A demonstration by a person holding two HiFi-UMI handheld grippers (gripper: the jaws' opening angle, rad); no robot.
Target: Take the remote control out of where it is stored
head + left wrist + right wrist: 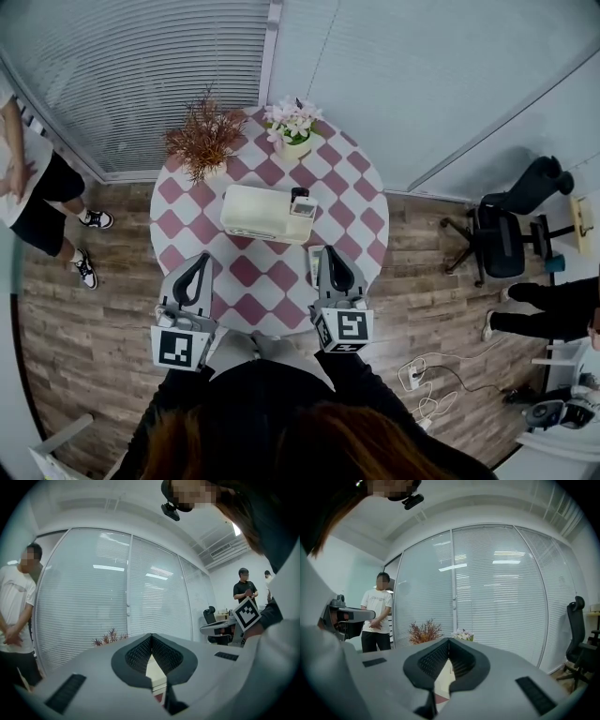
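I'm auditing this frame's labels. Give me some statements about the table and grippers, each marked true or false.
The left gripper and the right gripper both have jaws together, holding nothing. True.
The right gripper grips the cream box. False: the box lies mid-table, untouched.
The table has a pink-and-white checked cloth. True.
The pink flowers stand at the table's near edge. False: they stand at the far edge, beside the dried plant.
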